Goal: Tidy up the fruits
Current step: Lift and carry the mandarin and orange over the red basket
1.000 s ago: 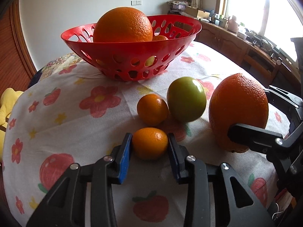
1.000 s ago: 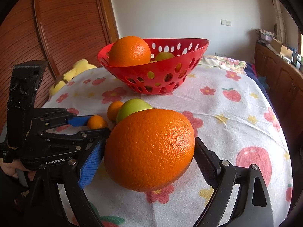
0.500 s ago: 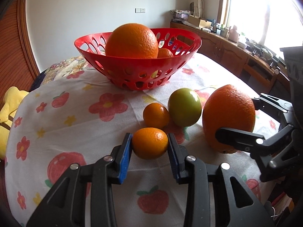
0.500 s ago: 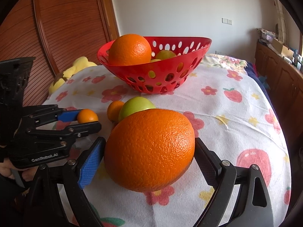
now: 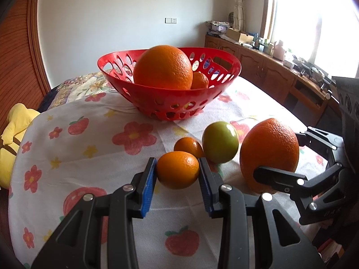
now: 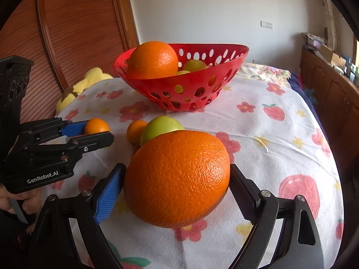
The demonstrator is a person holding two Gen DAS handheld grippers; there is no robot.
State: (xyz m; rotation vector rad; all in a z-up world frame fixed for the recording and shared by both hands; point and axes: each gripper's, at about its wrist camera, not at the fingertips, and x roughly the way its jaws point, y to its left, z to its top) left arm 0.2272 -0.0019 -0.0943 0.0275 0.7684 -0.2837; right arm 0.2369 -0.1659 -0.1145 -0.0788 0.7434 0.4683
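Note:
On the flowered tablecloth, my left gripper is shut on a small orange and holds it just above the cloth. Behind it lie another small orange and a green fruit. My right gripper has a large orange between its jaws, which are closing, with both pads against its sides. That orange rests on the cloth. At the back stands a red perforated basket holding a big orange and smaller fruit.
A yellow plush toy lies off the table's left edge. A wooden sideboard with clutter runs under the window on the right. A ribbed wooden panel stands behind the left side. A hand holds the left gripper.
My left gripper has risen a little with the small orange, lifting it off the cloth. The right gripper and the large orange have stayed in place.

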